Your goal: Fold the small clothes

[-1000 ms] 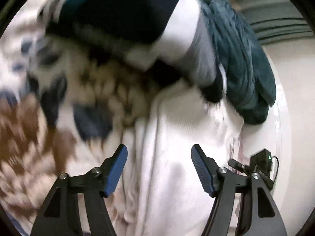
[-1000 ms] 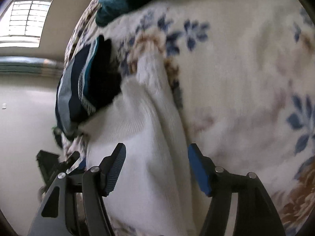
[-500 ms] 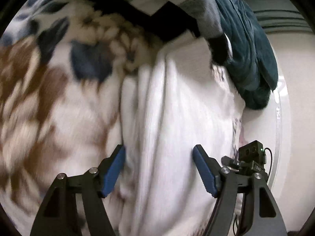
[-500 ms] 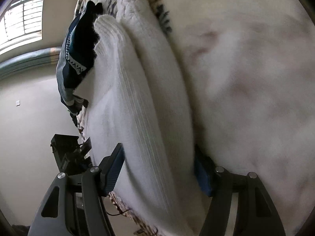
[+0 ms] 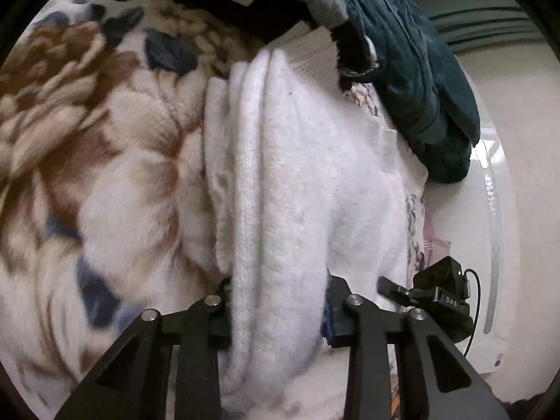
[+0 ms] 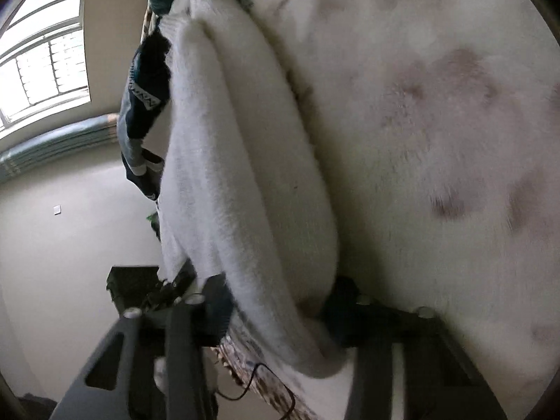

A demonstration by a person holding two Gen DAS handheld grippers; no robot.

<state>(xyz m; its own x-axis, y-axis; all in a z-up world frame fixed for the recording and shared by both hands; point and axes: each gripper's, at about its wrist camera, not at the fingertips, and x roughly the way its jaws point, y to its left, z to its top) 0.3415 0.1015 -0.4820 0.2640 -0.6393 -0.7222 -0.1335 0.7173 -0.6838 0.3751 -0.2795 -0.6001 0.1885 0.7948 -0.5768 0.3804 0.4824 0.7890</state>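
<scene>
We have the left gripper [image 5: 278, 318] and right gripper [image 6: 276, 309] each clamped on the white knit garment [image 5: 301, 189], whose long axis runs straight ahead of both across the floral blanket [image 5: 87, 147].

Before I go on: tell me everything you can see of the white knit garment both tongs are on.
The white knit garment looks soft, fuzzy and ribbed, bunched into long rolls rather than flat. It lies on a floral fleece blanket, its far ribbed edge tucked under a dark striped garment beside a teal one. The left tongs and right tongs each pinch a thick fold at its near end; whether it is lifted there I cannot tell.
</scene>
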